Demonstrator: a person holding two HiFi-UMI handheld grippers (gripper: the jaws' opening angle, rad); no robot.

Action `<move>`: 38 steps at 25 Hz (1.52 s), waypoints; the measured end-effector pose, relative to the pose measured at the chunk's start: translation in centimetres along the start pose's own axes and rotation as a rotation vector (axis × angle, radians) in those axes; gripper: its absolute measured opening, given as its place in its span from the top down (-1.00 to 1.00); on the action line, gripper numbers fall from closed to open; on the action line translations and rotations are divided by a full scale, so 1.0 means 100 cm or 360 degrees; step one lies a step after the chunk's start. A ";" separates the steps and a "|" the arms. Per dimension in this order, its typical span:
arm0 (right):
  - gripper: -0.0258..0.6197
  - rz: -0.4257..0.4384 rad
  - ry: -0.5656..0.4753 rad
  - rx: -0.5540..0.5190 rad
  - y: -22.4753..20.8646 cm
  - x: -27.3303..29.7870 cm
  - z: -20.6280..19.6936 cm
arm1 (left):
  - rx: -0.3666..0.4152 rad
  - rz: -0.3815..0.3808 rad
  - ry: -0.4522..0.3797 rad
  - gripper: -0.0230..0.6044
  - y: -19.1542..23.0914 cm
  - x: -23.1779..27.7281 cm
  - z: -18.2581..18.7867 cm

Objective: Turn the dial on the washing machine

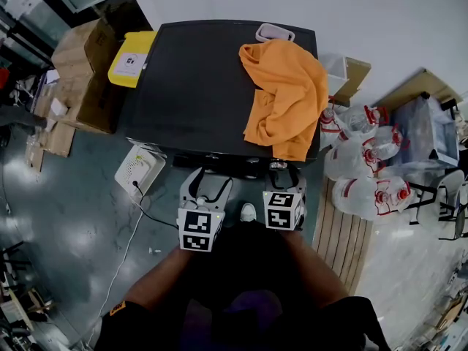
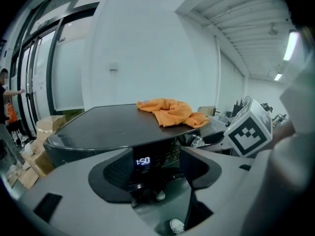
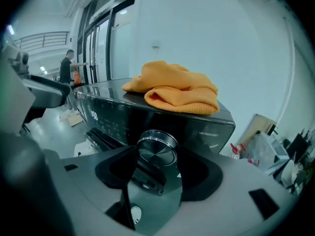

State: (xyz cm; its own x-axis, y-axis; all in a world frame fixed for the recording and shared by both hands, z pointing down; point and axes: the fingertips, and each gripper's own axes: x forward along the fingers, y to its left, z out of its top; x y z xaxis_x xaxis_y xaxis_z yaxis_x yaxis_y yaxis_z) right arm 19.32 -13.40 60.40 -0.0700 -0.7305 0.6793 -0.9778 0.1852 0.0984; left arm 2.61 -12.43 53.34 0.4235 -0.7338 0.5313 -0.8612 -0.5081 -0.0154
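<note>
Head view looks down on a black, flat-topped washing machine (image 1: pixel 197 86) with a crumpled orange cloth (image 1: pixel 285 97) lying on the right side of its top. Both grippers are at its front panel. The left gripper (image 2: pixel 155 167) has its jaws apart with nothing between them; beyond them glows a small digital display (image 2: pixel 142 161). The right gripper (image 3: pixel 157 157) is clamped on the round brushed-metal dial (image 3: pixel 156 149), which sits on the front panel below the cloth, with a pad against each side of its rim.
</note>
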 end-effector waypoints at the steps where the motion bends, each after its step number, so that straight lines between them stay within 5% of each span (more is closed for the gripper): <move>1: 0.08 0.0023 -0.0003 0.0047 -0.001 0.001 -0.001 | -0.0001 -0.0001 0.0000 0.00 0.000 0.001 0.000; 13: 0.08 0.0477 -0.0063 0.0764 -0.009 0.005 -0.006 | -0.0055 -0.0015 0.0005 0.00 -0.001 0.007 -0.003; 17: 0.08 0.0393 -0.0057 0.0633 -0.008 0.003 -0.006 | -0.0057 -0.0005 0.0003 0.00 0.000 0.006 -0.003; 27: 0.01 0.0033 -0.0035 -0.0059 0.006 -0.007 0.002 | -0.0045 0.0022 0.0005 0.00 0.002 0.001 -0.005; 31: 0.01 -0.0011 -0.0013 -0.0078 0.004 -0.005 0.000 | -0.0044 0.0023 0.0009 0.00 0.003 -0.001 -0.008; 38: 0.18 0.0018 -0.0014 0.0172 -0.005 -0.001 -0.005 | -0.0053 0.0030 0.0009 0.00 0.005 -0.005 -0.012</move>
State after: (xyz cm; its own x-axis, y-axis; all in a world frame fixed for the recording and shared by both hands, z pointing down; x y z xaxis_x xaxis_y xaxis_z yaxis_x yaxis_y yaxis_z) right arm 19.87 -13.08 60.64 -0.0821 -0.7346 0.6735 -0.9925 0.1216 0.0117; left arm 1.62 -11.79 54.10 0.4056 -0.7404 0.5359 -0.8779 -0.4789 0.0028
